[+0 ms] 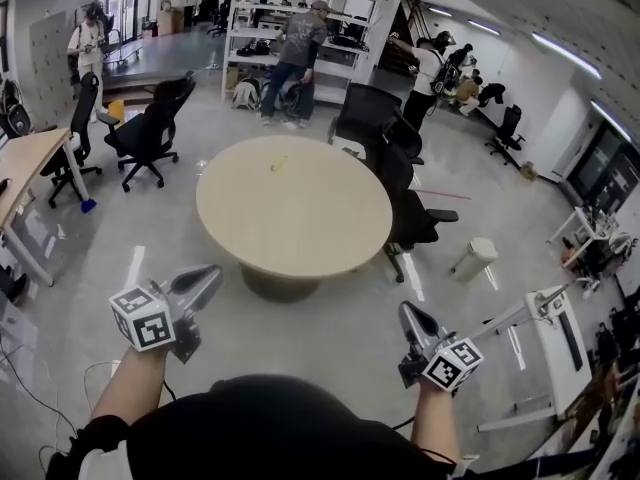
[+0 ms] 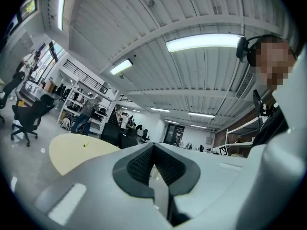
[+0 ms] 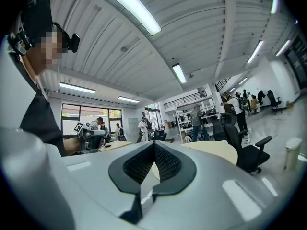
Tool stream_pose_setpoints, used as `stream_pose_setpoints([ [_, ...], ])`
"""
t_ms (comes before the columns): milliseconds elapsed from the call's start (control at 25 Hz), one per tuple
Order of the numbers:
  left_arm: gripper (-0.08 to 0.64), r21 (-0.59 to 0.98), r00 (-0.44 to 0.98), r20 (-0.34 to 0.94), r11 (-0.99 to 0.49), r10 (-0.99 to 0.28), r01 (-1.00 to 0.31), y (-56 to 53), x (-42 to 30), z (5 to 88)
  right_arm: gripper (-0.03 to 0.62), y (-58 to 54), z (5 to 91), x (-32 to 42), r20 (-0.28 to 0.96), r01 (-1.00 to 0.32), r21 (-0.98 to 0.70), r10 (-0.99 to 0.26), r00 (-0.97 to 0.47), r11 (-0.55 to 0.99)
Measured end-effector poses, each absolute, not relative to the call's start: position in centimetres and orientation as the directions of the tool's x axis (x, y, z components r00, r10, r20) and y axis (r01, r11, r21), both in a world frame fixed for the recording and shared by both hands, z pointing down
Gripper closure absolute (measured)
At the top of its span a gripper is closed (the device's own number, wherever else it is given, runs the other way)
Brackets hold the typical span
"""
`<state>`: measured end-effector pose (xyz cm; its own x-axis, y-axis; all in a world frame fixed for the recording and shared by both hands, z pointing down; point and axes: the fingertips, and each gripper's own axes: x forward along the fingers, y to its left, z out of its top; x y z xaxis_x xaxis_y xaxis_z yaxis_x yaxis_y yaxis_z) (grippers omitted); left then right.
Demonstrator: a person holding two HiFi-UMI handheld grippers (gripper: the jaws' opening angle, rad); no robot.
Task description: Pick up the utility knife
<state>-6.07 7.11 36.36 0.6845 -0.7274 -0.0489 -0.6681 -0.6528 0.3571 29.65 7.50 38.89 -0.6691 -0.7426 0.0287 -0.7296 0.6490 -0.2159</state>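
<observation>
Well beyond the fingers (image 1: 196,288) lies the utility knife (image 1: 279,164).

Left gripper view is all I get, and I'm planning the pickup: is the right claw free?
Observer: Yes, the right gripper view shows the right claw shut, with nothing in it.
Operator: Where on the table is the knife?
Observer: The head view shows the whole top: a small yellow thing, likely the knife, lies on the far half, near the middle.
</observation>
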Motion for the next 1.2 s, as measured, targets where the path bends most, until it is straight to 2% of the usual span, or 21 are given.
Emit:
stream_pose_setpoints([
  [280,0.565,0.372,0.732,-0.068,-0.698,-0.678,-0.612,0.0,-7.8,37.3,0.577,2.4,38.8,27.7,0.048,-0.776,-0.19,-0.784,-0.619,0.601],
  [880,0.565,0.363,0.804,-0.108,-0.776,-0.585,-0.516,-18.2,-17.0,36.4,0.577,-11.4,36.8,18.2,0.038,-0.842,-0.168,-0.85,-0.525,0.512],
  [1200,0.565,0.392,0.8,-0.078,-0.756,-0.595,-0.524,-23.7,-16.8,38.3,0.577,-17.1,38.4,18.5,0.074,-0.836,-0.192,-0.842,-0.534,0.513],
])
